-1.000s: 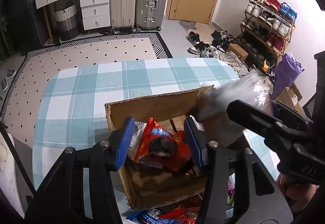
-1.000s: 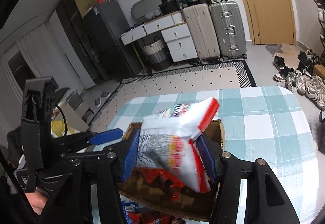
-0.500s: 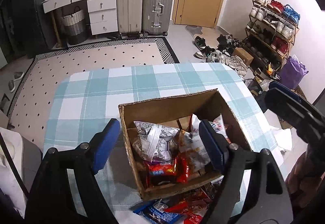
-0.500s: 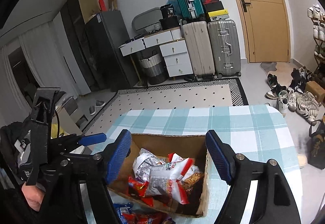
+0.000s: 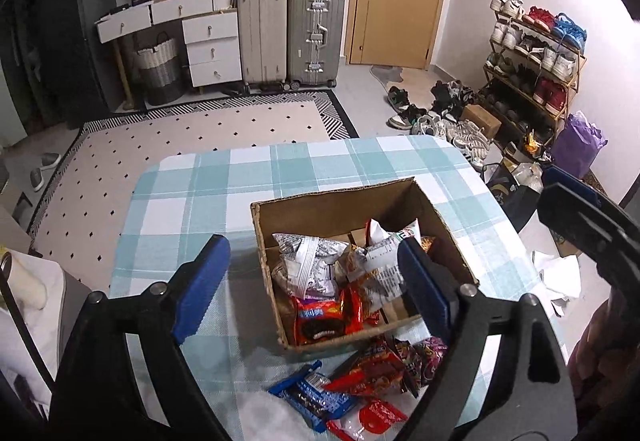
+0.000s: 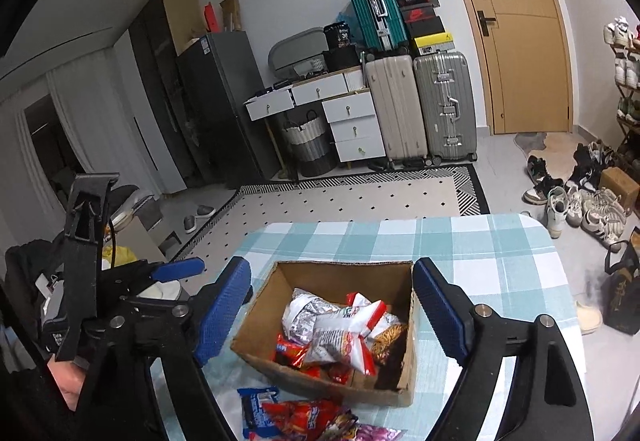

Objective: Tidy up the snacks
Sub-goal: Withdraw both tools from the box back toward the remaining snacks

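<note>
An open cardboard box point(image 5: 340, 201) point(image 6: 408, 373) sits on the checked tablecloth and holds several snack bags: a silver bag point(image 5: 308, 265), a white and red bag point(image 6: 344, 337) and a red cookie pack point(image 5: 320, 323). Loose snacks lie in front of the box: a blue pack point(image 5: 310, 397) point(image 6: 256, 409) and red packs point(image 5: 372, 373) point(image 6: 304, 421). My left gripper point(image 5: 316, 281) is open and empty, above the box's near side. My right gripper point(image 6: 332, 309) is open and empty, above the box.
The table point(image 5: 200, 193) has a rounded far edge. Beyond it lie a patterned rug point(image 5: 180, 137), suitcases point(image 5: 288, 29), drawers point(image 5: 208, 49), a door and a shoe rack point(image 5: 532, 57). The right gripper shows at the right of the left wrist view point(image 5: 580, 217).
A second ago each gripper held a snack bag over the box. Both opened, the bags dropped into the box, and both grippers pulled back and up.
</note>
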`<state>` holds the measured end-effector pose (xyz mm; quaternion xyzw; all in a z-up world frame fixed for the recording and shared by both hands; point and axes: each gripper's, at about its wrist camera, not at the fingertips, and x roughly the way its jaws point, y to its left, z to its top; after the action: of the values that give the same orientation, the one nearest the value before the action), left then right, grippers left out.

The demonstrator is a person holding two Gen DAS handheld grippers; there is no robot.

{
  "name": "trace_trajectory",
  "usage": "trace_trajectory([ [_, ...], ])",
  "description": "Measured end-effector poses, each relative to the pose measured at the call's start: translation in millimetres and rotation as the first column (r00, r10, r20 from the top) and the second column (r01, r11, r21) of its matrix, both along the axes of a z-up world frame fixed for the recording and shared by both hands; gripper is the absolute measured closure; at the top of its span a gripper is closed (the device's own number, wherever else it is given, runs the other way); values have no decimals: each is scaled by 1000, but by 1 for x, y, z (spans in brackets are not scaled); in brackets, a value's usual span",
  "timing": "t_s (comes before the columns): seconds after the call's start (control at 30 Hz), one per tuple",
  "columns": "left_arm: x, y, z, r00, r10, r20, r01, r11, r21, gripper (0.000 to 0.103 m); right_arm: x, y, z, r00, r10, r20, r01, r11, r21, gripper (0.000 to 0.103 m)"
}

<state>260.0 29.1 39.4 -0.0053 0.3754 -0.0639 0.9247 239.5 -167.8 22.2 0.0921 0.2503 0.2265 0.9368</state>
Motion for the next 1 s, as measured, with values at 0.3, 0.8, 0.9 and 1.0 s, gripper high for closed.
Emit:
trace_trajectory([
  [0.3, -58, 6, 21, 997, 27, 78, -28, 1000, 8, 1, -48, -8, 1, 1000, -6, 22, 6, 1000, 9, 11],
  [0.8, -150, 9, 29, 988, 59, 145, -59, 998, -7, 1, -121, -12, -11, 999, -4, 38, 3, 1000, 30, 5],
  [0.9, -166, 10, 24, 987, 68, 144, -67, 998, -11, 1, -130, -14, -18, 999, 0, 33, -1, 999, 34, 5],
  [1.0, -179, 12, 14, 988, 75, 138, -75, 997, -7, 1, -139, -14, -26, 1000, 2, 31, -3, 999, 36, 5],
])
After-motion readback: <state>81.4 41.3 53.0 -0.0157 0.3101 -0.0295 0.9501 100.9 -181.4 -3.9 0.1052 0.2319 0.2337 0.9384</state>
